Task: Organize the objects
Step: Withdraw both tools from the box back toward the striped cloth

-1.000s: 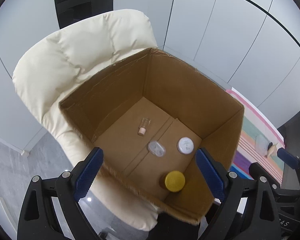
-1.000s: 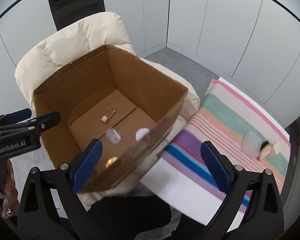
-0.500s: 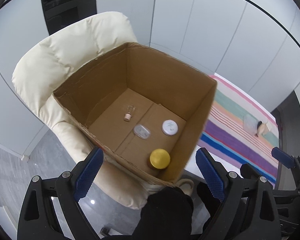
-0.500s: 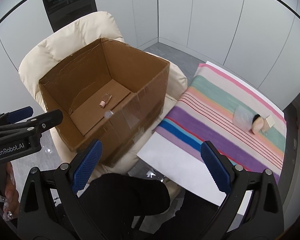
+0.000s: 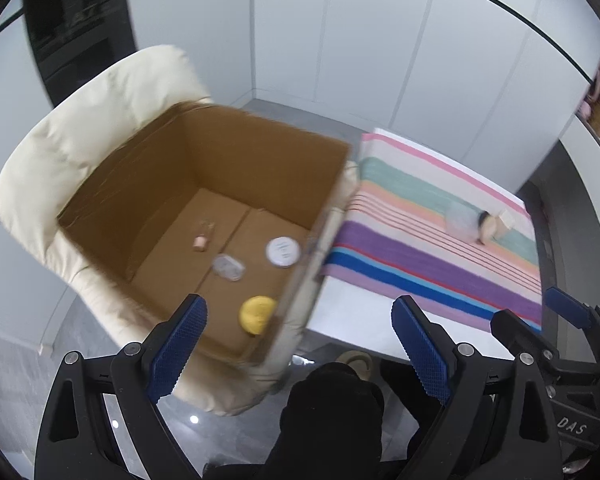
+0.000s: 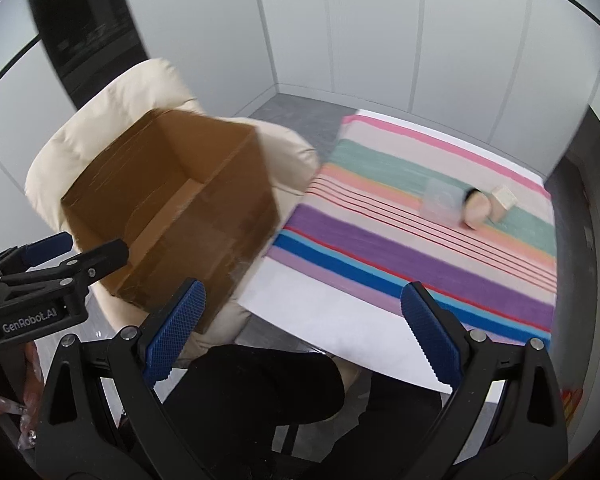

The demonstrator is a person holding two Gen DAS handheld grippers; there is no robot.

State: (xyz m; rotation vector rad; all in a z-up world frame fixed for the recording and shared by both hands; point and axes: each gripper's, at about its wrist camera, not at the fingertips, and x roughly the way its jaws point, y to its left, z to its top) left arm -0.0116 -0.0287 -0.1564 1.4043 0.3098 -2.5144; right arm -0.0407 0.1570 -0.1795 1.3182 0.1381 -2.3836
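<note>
An open cardboard box stands on a cream armchair. In the box lie a yellow-lidded jar, a white round lid, a clear small case and a small corked vial. On the striped cloth lie a clear tub, a beige round object and a pale block. My left gripper is open and empty above the box's near edge. My right gripper is open and empty above the table's near edge.
The striped cloth covers a white table to the right of the armchair. Grey wall panels stand behind. The person's dark-clad legs are below the grippers. The left gripper's body shows at the right wrist view's left edge.
Both grippers have swung right, away from the box and toward the striped table. The box has slid left in both views. Both stay open and empty.
</note>
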